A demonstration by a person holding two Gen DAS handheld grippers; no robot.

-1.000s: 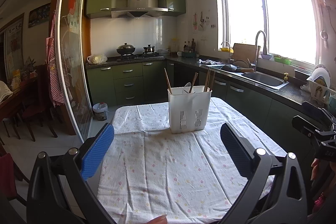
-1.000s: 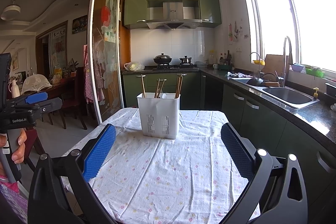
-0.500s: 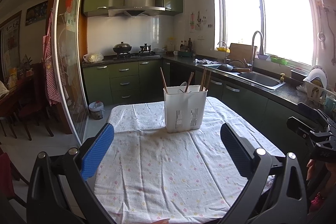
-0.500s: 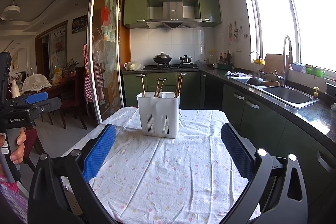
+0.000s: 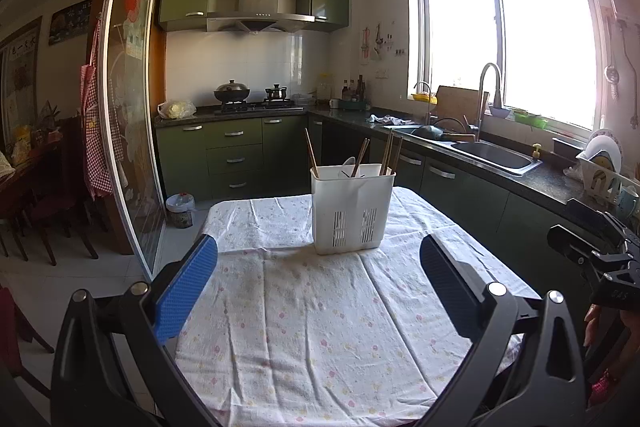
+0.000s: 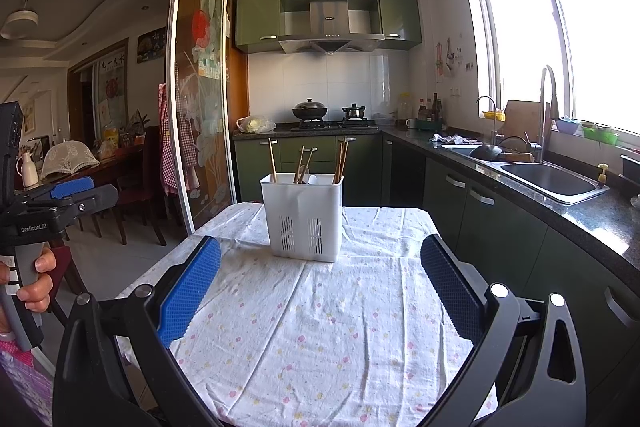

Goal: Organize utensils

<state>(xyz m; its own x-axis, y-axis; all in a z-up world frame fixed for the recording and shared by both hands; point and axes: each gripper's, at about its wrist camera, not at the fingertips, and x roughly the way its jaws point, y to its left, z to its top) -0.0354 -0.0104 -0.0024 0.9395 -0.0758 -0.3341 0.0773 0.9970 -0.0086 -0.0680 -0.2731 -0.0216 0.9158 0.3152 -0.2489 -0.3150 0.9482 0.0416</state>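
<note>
A white holder (image 5: 352, 211) stands on the far part of the table (image 5: 320, 327), which is covered with a flowery cloth. Brown chopsticks (image 5: 311, 154) poke up out of it, some near the left side, some in the middle and some near the right side. Something pale, maybe a spoon (image 5: 347, 163), sits in the middle part. I cannot tell how many parts the holder has inside.

The left gripper (image 5: 318, 291) is spread wide and holds nothing. The right gripper (image 6: 320, 291) is spread wide too, and it is empty. Both hang over the near part of the table, well apart from the holder. No sticks or spoons lie loose on the cloth that I can see.

I think the job is nearly done, or a sorting step comes next. To move a chopstick well, come down from above. Pinch only one stick near its top, and pull it straight up. One gripper could steady the holder by its side wall, because it looks light and might tip over. Go slowly, so the other sticks do not get knocked.
</note>
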